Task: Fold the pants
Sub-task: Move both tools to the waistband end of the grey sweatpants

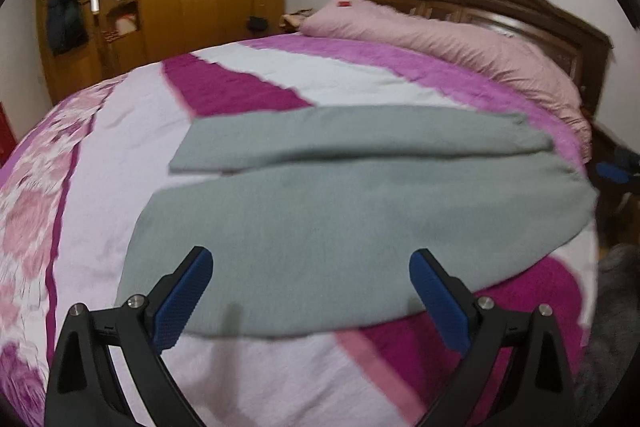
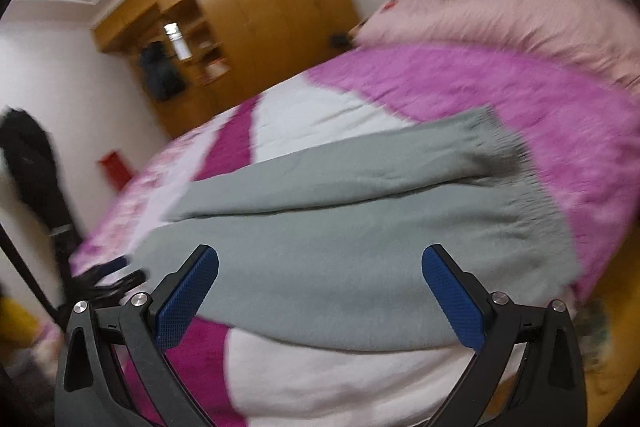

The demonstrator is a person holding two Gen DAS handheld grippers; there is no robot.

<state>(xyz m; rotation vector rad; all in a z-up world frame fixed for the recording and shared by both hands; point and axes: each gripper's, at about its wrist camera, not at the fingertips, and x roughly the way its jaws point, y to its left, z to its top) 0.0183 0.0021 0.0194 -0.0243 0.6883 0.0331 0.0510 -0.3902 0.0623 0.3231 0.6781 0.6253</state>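
The grey pants [image 1: 360, 211] lay flat on the pink and white bedspread [image 1: 280, 367], long axis running from nine to three o'clock across both views, with the waistband toward three and the leg ends toward nine. The left gripper [image 1: 310, 295] hovered over the near leg, fingers spread wide and holding nothing; the cloth's near edge lay toward six, just under the tips. The right gripper [image 2: 320, 295] hovered likewise, wide and empty, judged nearer the waistband, the left nearer the cuffs.
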